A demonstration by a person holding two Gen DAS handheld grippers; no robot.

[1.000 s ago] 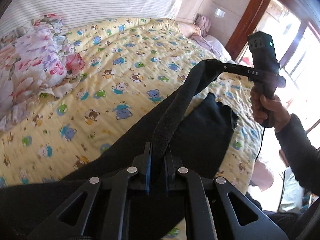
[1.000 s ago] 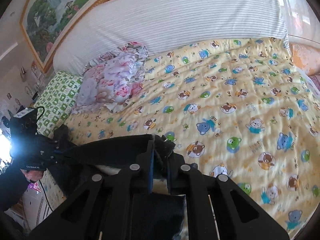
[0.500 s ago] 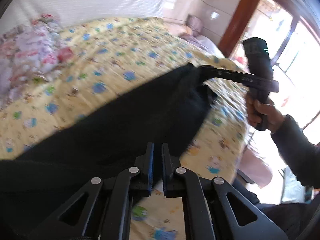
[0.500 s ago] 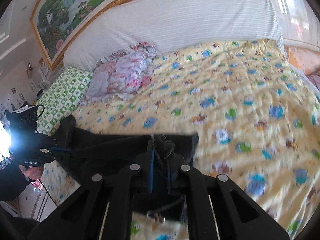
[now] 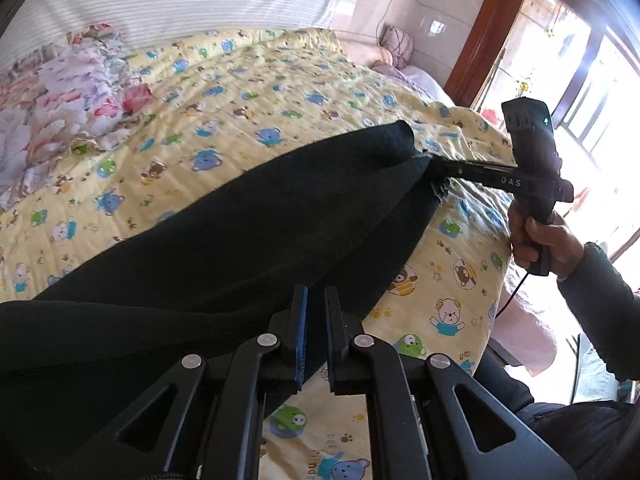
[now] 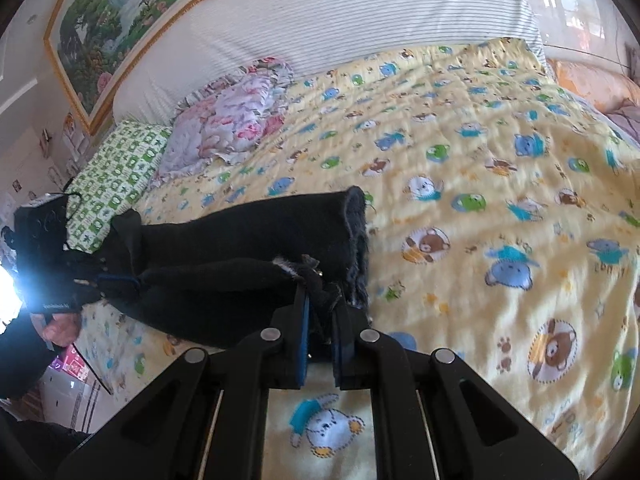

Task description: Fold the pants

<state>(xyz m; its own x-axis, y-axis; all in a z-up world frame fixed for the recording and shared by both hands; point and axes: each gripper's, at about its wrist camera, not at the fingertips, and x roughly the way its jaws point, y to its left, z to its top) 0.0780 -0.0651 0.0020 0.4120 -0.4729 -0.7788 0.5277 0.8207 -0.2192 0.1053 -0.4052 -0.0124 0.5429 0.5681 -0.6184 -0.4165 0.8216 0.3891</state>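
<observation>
Black pants (image 5: pixel 240 236) stretch across the near edge of the bed between my two grippers. My left gripper (image 5: pixel 315 300) is shut on one end of the pants. My right gripper (image 6: pixel 322 300) is shut on the other end, at the frayed leg hems (image 6: pixel 356 240). In the left wrist view the right gripper (image 5: pixel 434 170) shows at the far end of the pants, held by a hand (image 5: pixel 544 240). In the right wrist view the left gripper (image 6: pixel 100 280) shows at the far left, partly lost in glare. The pants (image 6: pixel 224 256) lie low over the bedspread.
The bed has a yellow bear-print bedspread (image 6: pixel 480 160). A floral pillow (image 6: pixel 232 120) and a green patterned pillow (image 6: pixel 120 168) lie by the striped headboard (image 6: pixel 360 20). A window with a wooden frame (image 5: pixel 488 28) is on the right in the left wrist view.
Both grippers have swung the pants out and lowered them; the pants went from hanging bunched between the grippers to spread flat and long over the bedspread.
</observation>
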